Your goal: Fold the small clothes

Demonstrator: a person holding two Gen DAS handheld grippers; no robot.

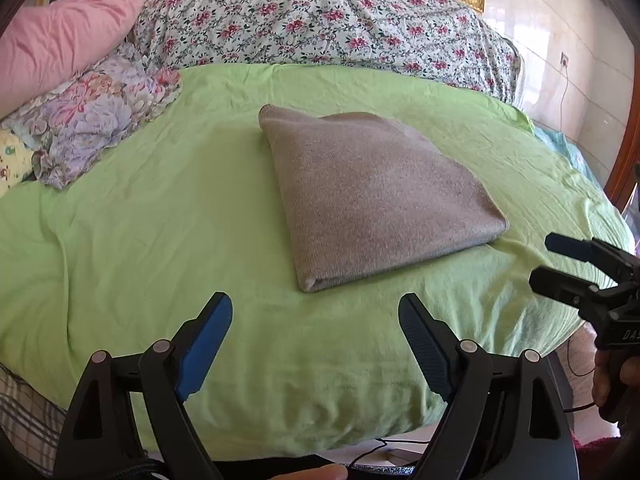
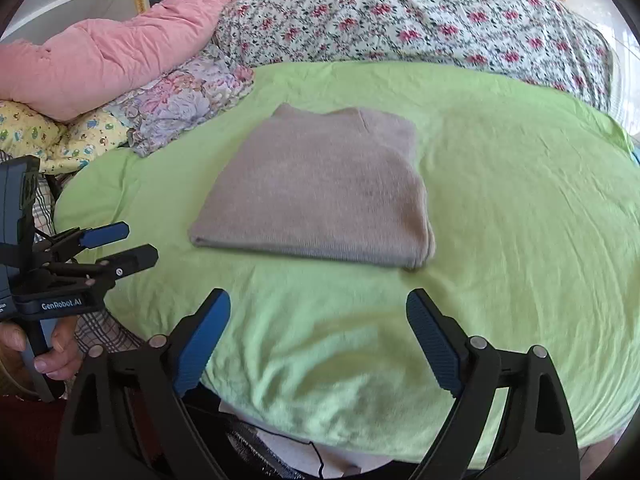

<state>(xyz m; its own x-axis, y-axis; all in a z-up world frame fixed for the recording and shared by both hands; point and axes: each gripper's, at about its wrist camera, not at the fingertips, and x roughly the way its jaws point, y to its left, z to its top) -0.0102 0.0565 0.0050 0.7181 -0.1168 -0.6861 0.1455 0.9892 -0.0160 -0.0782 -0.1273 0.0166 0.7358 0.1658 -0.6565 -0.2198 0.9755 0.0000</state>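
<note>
A grey-brown knit garment (image 1: pixel 372 196) lies folded into a flat, thick rectangle on the green sheet (image 1: pixel 160 220); it also shows in the right wrist view (image 2: pixel 320 192). My left gripper (image 1: pixel 316 312) is open and empty, held back from the garment's near edge above the sheet. My right gripper (image 2: pixel 320 308) is open and empty, also short of the garment's near edge. The right gripper shows at the right edge of the left wrist view (image 1: pixel 548 260), and the left gripper at the left of the right wrist view (image 2: pixel 136 244).
A pink pillow (image 1: pixel 72 28), a floral cushion (image 1: pixel 100 120) and a yellow printed cloth (image 2: pixel 52 136) lie at the back left. A flowered quilt (image 1: pixel 320 20) is heaped along the headboard. The bed's front edge (image 1: pixel 280 436) is just below the grippers, with cables (image 2: pixel 320 460) under it.
</note>
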